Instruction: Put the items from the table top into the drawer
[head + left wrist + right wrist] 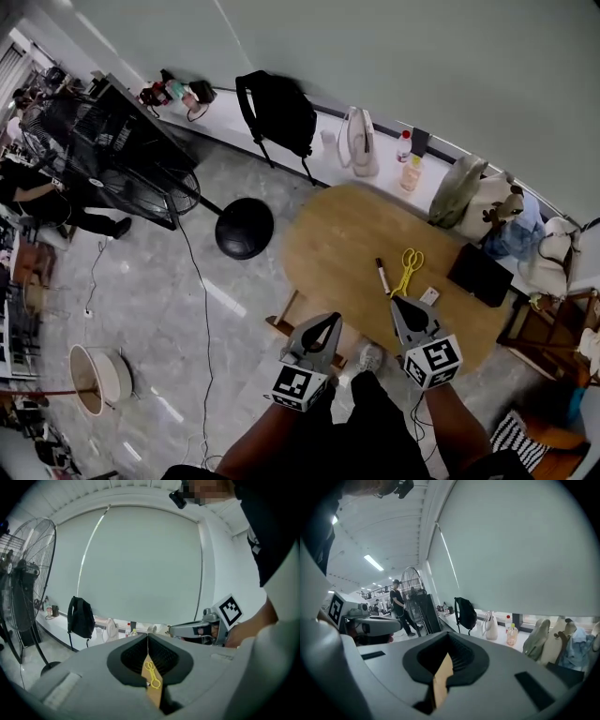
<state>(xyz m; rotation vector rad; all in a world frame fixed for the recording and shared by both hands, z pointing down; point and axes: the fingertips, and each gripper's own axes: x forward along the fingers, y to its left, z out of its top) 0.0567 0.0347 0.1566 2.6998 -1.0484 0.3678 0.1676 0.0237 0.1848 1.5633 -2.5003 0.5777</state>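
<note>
Yellow scissors (409,269), dark marker (382,277), small white piece (429,296) and flat black pad (480,275) all lie on top of the oval wooden counter (337,244), toward its near-right part. The marker is just left of the scissors, the white piece just right of them, and the pad is at the far right edge.

Nearest: legs in black, with a forearm behind each marker cube. The left hand-held gripper (330,319) is at the counter's near edge, jaws pressed together, nothing btwn them. The right hand-held gripper (398,302) is over the near edge, tips close to the white piece, jaws also together w/ nothing held.

Around: grey glossy tiled floor (169,309) w/ a black cable (192,281) running across it and a round pale tub (94,380) at lower left. Beyond the counter's left end is the round black base (244,228) of a big cage fan (122,155), and a person (398,606) stands by it.

Far side: a white ledge (225,112) along the wall carries a black backpack (279,111), white bag (361,141), two bottles (405,145) and more bags (478,202) to the right. Above it a wide pale blind (422,56) fills the wall.
</note>
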